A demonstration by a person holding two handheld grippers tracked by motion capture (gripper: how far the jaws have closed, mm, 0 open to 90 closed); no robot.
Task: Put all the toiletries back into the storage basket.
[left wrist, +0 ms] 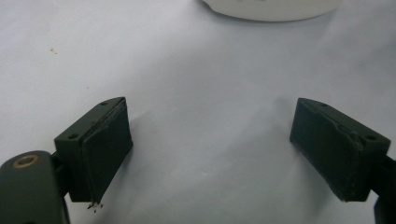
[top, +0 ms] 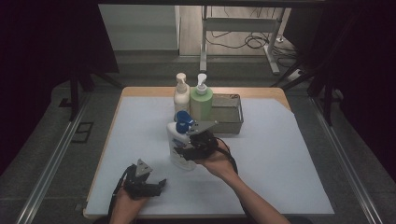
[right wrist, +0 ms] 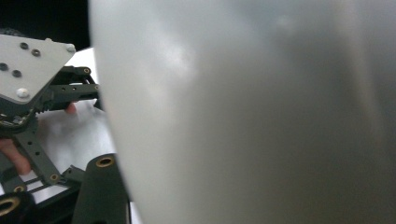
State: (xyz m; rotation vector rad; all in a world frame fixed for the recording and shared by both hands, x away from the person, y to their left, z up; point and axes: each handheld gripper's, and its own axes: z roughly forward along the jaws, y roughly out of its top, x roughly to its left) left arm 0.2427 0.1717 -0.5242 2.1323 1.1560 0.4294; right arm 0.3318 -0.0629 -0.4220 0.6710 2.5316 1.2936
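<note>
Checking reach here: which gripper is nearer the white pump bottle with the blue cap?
Right. The right gripper is against the white blue-capped pump bottle; the left gripper sits open, nearer the person, with table between.

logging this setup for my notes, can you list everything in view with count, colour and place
pump bottle with blue cap: 1, white body, centre of the table, at the right tongs
cream pump bottle: 1, cream white, far side of the table, left of the green one
green pump bottle: 1, pale green with white pump, far side, beside the tray
metal tray: 1, grey, far side, right of the green bottle
table cover: 1, white, over the wooden table top
left tongs: 1, black, near left, jaws wide apart over bare cover
right tongs: 1, black, at the blue-capped bottle; jaw state hidden
hands: 2, each holding tongs, near edge
</note>
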